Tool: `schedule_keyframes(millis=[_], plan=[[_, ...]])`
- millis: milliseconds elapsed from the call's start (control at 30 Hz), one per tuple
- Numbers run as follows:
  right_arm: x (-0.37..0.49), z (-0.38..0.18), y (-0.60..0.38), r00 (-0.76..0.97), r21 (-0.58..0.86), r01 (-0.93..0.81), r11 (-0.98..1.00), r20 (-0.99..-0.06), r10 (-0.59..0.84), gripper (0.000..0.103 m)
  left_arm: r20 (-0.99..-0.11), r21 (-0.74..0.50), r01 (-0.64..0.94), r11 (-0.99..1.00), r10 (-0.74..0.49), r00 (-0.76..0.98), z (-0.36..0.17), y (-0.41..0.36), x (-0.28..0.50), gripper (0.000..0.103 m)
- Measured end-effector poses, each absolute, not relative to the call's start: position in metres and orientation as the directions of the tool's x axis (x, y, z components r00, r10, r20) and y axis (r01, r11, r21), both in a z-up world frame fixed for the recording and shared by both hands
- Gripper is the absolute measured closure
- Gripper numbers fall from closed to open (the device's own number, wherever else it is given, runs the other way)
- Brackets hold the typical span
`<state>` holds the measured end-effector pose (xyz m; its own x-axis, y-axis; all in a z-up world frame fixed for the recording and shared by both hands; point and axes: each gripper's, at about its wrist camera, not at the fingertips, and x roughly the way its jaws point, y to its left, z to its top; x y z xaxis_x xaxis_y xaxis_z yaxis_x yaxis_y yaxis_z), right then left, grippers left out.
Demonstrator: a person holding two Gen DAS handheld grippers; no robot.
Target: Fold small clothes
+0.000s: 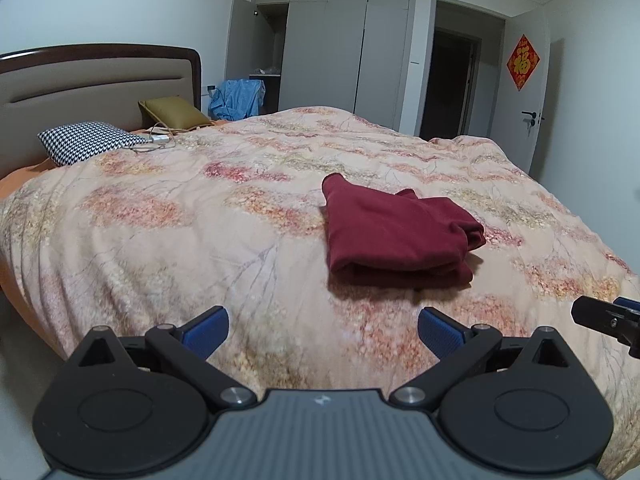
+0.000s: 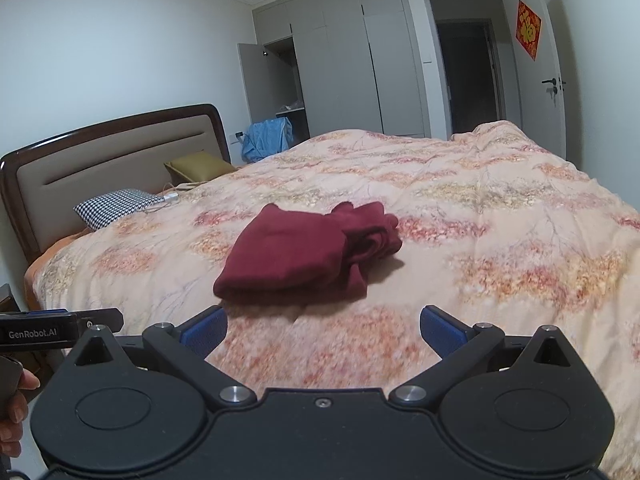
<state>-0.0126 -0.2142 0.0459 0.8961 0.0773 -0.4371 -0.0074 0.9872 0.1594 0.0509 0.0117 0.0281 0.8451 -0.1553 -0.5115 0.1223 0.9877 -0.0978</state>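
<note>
A dark red garment [image 1: 396, 232] lies folded into a thick rectangle on the floral quilt [image 1: 200, 216], its bunched end toward the right. My left gripper [image 1: 323, 330] hovers open just in front of it, blue pads wide apart, nothing between them. In the right wrist view the same red garment [image 2: 304, 256] sits ahead and slightly left of my right gripper [image 2: 323, 330], which is also open and empty. The right gripper's tip [image 1: 608, 318] shows at the right edge of the left wrist view. A hand [image 2: 16, 408] holds the left gripper's body [image 2: 56, 330] at the far left.
A houndstooth pillow [image 1: 88, 140], an olive cushion [image 1: 176, 112] and a white charger with cable [image 1: 160, 139] lie by the headboard [image 1: 96, 80]. Blue clothing [image 1: 238, 98] hangs beyond the bed near an open wardrobe [image 1: 332, 48]. A doorway [image 1: 452, 76] stands at the right.
</note>
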Motion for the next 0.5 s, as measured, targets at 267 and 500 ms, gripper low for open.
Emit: schedule_keyframes(millis=[267, 500], plan=[[-0.0132, 0.0422, -0.2076, 0.888, 0.146, -0.027, 0.989, -0.451, 0.091, 0.001, -0.518, -0.103, 0.118, 0.988, -0.154, 0.841, 0.0257, 0.0141, 0.0432, 0.0], [-0.0099, 0.043, -0.207, 0.887, 0.141, -0.034, 0.989, -0.452, 0.095, 0.001, -0.518, -0.105, 0.115, 0.988, -0.153, 0.841, 0.0271, 0.0143, 0.0443, 0.0]])
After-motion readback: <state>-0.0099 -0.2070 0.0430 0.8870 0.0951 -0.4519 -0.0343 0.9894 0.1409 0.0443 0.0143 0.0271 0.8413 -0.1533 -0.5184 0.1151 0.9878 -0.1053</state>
